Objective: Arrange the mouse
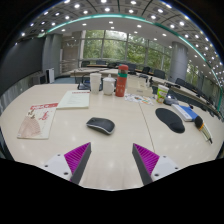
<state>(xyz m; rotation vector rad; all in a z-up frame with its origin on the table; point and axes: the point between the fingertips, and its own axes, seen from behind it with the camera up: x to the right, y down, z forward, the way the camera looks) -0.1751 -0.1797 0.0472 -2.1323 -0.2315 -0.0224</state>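
Mouse (100, 125) lies on the counter (120, 160) just ahead of the open gripper (112, 160), untouched. It looks light, rigid and smooth-shelled; clamping across its narrower flanks seems safest against slipping.

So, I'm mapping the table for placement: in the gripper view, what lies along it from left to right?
Left to right: red-printed paper → white papers → mouse, just ahead of the open gripper → dark oval mouse pad.
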